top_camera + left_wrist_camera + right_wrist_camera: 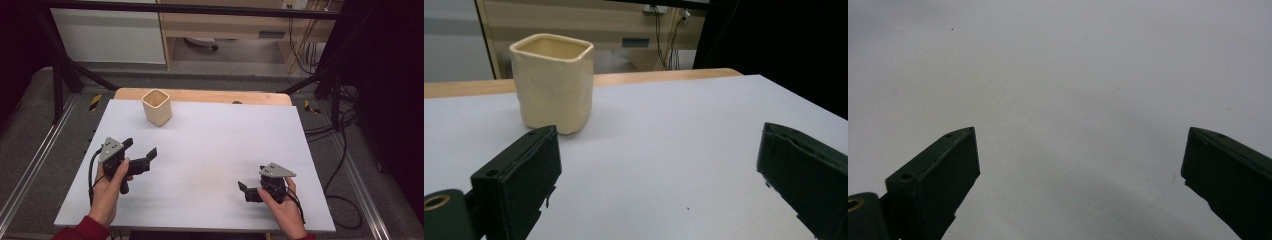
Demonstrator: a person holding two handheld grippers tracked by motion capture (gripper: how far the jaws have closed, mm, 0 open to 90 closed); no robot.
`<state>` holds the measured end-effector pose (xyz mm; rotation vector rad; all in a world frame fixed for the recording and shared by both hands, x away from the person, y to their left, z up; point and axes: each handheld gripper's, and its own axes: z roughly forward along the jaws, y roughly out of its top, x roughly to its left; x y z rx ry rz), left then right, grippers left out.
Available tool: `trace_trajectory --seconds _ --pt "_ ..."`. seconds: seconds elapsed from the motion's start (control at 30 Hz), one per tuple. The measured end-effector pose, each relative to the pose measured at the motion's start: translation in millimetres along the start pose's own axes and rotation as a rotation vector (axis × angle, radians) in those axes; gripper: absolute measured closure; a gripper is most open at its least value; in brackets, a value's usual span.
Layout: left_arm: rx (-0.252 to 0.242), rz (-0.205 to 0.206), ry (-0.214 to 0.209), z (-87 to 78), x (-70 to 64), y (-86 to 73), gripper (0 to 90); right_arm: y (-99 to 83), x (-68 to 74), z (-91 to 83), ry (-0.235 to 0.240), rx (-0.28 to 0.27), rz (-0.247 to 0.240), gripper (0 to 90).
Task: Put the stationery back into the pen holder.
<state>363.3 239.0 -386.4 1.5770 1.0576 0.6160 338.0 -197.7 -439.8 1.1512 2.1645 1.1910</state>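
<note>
Here, both hand-held grippers, left and right, agape, empty, the unlabelled cream cup well apart.

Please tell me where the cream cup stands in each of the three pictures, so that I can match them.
High view: the cream cup stands at the far left of the white table, ahead of the left claw.
Left gripper view: upper left, above the left jaw.
Right gripper view: bare white table between open jaws.
Shared landmark: the white table.
</note>
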Motion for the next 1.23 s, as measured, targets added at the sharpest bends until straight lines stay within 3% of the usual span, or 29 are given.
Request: trace_trajectory --seconds 0.37,0.57,0.77,0.93,1.0,1.1,1.23 --pt "0.080 -0.021 -0.051 5.8 -11.5 -21.2 5.3 0.0 0.7 0.3 0.003 0.001 0.000 2.8" --pt "0.112 -0.023 -0.044 6.4 -14.9 -31.5 5.8 0.0 0.7 0.4 0.003 0.001 -0.001 2.8" --pt "0.148 -0.053 -0.033 2.9 -18.0 -42.9 6.9 -0.2 0.5 1.1 0.003 0.003 -0.005 2.8" --pt "0.192 -0.004 0.003 -1.7 -21.7 -53.0 7.5 -0.2 -1.0 0.3 -0.003 -0.001 -0.005 2.8" --pt "0.226 0.041 0.033 -5.4 -23.8 -57.6 7.2 -0.1 -3.1 -0.8 -0.008 -0.001 -0.002 2.9" --pt "0.247 0.037 0.039 -9.4 -22.9 -61.9 7.2 0.1 -8.7 -3.2 -0.027 -0.007 0.003 3.0" --pt "0.253 0.064 0.091 -13.2 -16.6 -65.0 7.1 -3.2 -27.5 -8.1 -0.127 0.021 0.020 3.3"
